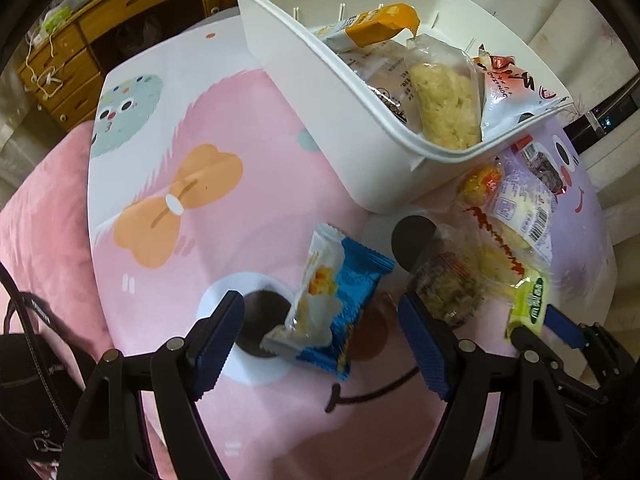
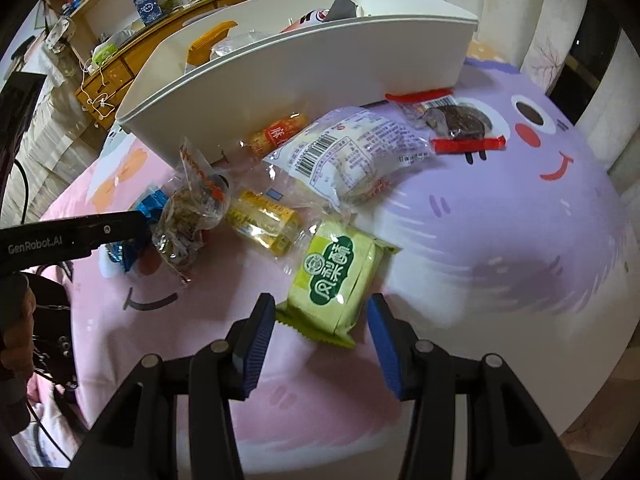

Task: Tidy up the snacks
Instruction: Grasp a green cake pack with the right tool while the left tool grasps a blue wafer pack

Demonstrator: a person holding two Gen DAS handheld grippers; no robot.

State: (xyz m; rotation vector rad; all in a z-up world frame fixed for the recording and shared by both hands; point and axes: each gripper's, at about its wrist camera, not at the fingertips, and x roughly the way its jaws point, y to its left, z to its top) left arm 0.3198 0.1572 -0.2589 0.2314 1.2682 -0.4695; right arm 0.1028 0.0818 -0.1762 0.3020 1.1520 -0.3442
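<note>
On left hand-held gripper (image 2: 132,224): "GenRobot.AI" lettering.

Most of the blue snack packet (image 2: 150,210) hidden behind the left tool (image 2: 120,228).

White bin (image 1: 360,128) sits at twelve o'clock, already holding an orange bar (image 1: 376,26), a clear pack of pale flakes (image 1: 444,104) and a red-and-white pouch (image 1: 516,88). Loose at its foot: a blue wrapper (image 1: 352,300) lying flat under a white cracker pack (image 1: 316,292), a green pastry pack (image 2: 340,276) at six o'clock, a barcoded bun bag (image 2: 352,152) at centre.
</note>
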